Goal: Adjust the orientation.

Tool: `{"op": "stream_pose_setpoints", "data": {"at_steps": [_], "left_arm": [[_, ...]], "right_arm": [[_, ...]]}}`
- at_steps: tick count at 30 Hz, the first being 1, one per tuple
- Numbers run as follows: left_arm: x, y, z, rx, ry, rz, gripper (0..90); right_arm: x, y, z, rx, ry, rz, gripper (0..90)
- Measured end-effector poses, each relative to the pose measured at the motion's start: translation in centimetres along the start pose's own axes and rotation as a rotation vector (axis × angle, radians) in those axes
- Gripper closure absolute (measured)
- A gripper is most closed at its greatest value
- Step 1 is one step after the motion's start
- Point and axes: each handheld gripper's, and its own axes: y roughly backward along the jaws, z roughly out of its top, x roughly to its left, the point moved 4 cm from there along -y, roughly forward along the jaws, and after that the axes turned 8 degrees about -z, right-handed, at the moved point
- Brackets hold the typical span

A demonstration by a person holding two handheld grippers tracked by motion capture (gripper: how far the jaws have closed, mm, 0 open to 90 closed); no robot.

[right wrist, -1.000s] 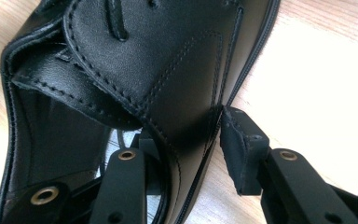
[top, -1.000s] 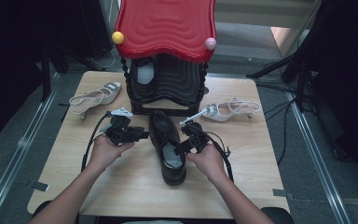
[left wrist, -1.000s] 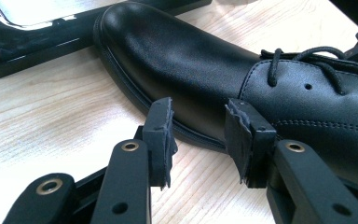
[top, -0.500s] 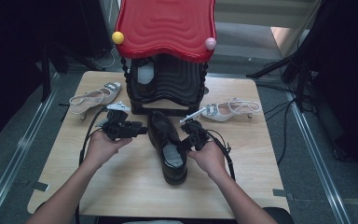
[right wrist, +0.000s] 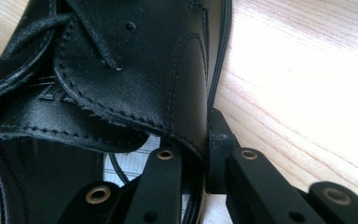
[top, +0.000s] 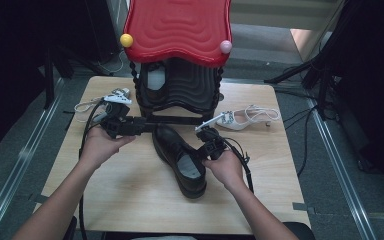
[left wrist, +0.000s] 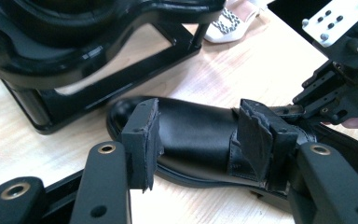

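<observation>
Right gripper has its jaws clamped on the side wall of the black shoe, one jaw inside the opening and one outside. The left gripper has just been opening its jaws; it hangs over the toe with nothing pinched. The shoe lies mid-table, toe just in front of the red-topped black rack. A white sandal lies to the right.

Soft overhead light, dark surroundings, glare on the pale table, slight blur.

A white heeled sandal lies beside the red-topped black rack.
</observation>
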Motion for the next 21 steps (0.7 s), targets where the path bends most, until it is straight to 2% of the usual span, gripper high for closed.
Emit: {"op": "stream_pose_setpoints", "data": {"at_steps": [4, 10, 19, 21], "left_arm": [[0.2, 0.7, 0.6, -0.006, -0.008, 0.005, 51.5], [0.4, 1.7, 1.7, -0.014, -0.016, -0.007, 57.0], [0.1, 2.7, 3.9, -0.024, -0.066, -0.018, 81.7], [0.0, 2.9, 4.5, -0.035, -0.080, -0.005, 86.2]], "right_arm": [[0.0, 0.3, -0.1, -0.002, 0.008, 0.008, 87.0], [-0.2, 0.9, -0.2, -0.008, -0.008, 0.033, 87.1], [-0.8, 2.3, -0.6, -0.021, -0.024, 0.048, 87.0], [-1.0, 2.6, -0.7, -0.022, -0.033, 0.049, 87.0]]}}
